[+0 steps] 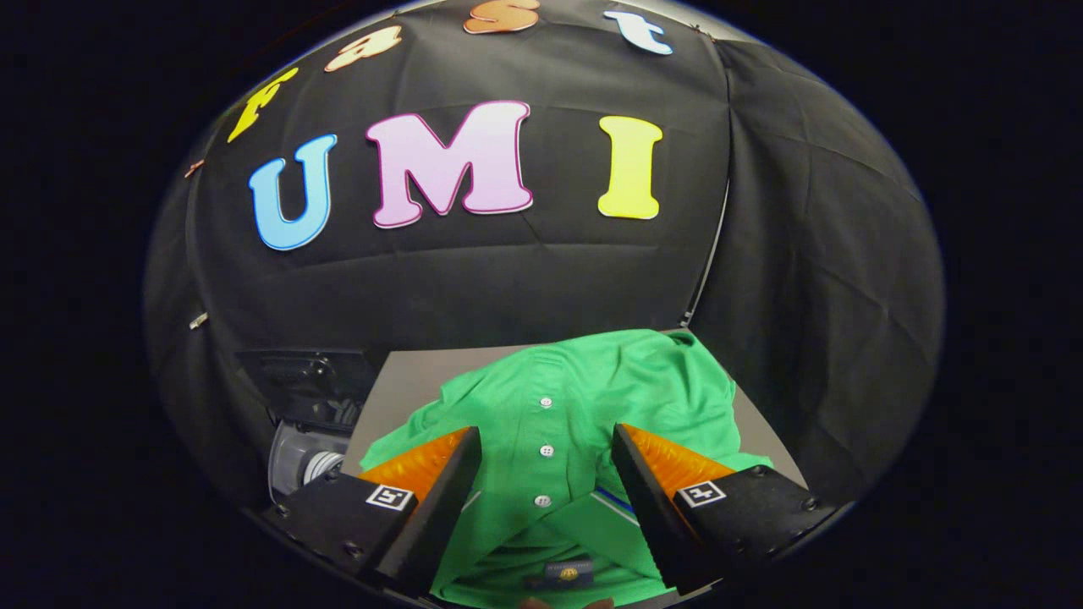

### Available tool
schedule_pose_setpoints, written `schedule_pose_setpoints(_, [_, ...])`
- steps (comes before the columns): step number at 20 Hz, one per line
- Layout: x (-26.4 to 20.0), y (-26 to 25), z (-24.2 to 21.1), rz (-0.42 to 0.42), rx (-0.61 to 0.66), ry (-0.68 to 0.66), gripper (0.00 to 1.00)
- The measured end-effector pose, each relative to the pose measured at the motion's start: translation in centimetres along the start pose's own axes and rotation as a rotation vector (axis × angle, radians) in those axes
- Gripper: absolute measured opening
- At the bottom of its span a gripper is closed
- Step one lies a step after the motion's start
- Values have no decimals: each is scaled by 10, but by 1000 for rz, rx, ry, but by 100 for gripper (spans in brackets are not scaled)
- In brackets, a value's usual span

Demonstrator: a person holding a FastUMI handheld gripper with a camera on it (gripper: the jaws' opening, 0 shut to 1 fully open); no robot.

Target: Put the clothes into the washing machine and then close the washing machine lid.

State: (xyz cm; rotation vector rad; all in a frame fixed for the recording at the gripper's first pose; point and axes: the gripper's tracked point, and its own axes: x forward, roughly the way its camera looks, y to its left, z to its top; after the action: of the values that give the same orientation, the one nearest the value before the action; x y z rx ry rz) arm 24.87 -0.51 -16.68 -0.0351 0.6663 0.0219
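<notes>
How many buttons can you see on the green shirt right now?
3. They run in a line down the green shirt's placket between the open tool's fingers: one farthest, one midway, one nearest. Folds may hide more.

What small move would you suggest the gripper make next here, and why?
Probably lower the gripper onto the green shirt and close. Its fingers stand open astride the button placket, the shirt lies ungrasped on the grey table, and the washing machine waits beside it.
</notes>
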Motion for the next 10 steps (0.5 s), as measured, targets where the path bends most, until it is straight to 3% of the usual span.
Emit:
schedule_pose_setpoints(2, [13, 5, -26, 18, 16, 107, 97])
schedule_pose_setpoints(4, [13, 5, -22, 35, 44, 90, 98])
schedule_pose_setpoints(7, [17, 11, -29, 87, 9, 84, 89])
schedule_pose_setpoints(10, [19, 13, -29, 145, 33, 65, 21])
